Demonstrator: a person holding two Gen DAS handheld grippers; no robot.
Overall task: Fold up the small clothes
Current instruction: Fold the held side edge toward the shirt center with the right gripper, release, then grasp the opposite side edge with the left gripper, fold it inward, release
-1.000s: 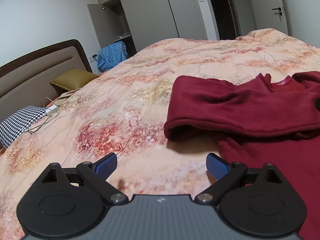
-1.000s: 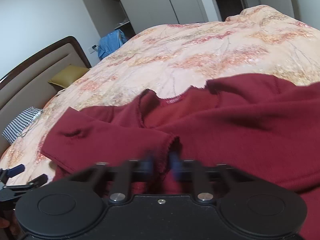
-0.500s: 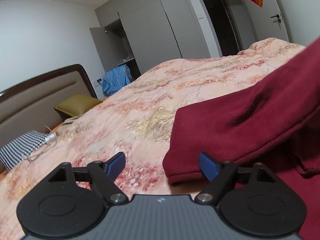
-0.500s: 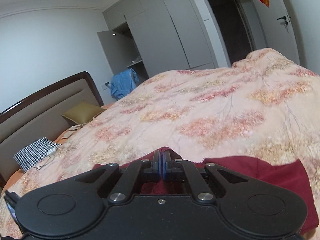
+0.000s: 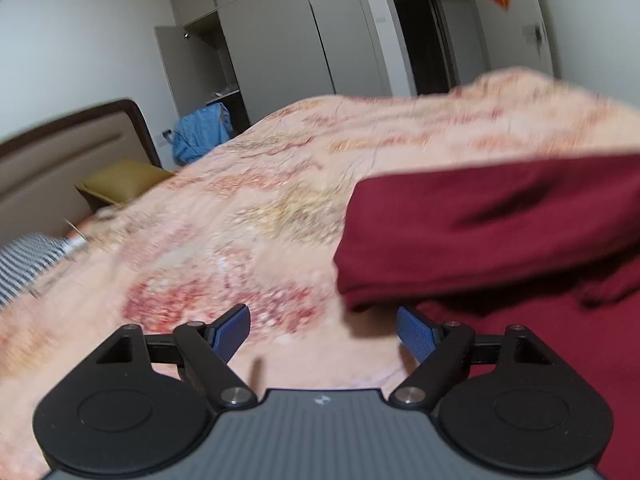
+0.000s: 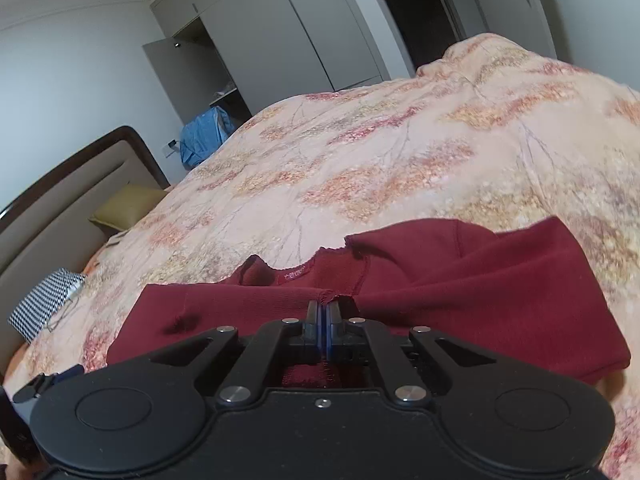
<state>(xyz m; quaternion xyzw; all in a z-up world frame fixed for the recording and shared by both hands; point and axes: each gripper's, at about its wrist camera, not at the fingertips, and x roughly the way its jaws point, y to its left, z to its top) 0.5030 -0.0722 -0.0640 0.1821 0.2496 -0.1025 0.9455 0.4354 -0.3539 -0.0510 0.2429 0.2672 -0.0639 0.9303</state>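
The right claw (image 6: 323, 314) is pinched together on the cuff of a sleeve of the dark red sweater (image 6: 460, 292), which lies spread on the flowered bedspread (image 6: 380, 152) with its neck label facing up. The left claw (image 5: 323, 330) hangs with its jaws apart, holding nothing, just short of the sweater's folded left edge. To fold well, the sleeve probably should be laid flat across the chest, cuff kept level, and let go only once the cloth lies smooth, while the left claw steadies the edge. Farther off are a yellow pillow (image 6: 128, 206), the headboard (image 6: 80, 184) and grey wardrobes (image 6: 280, 28).
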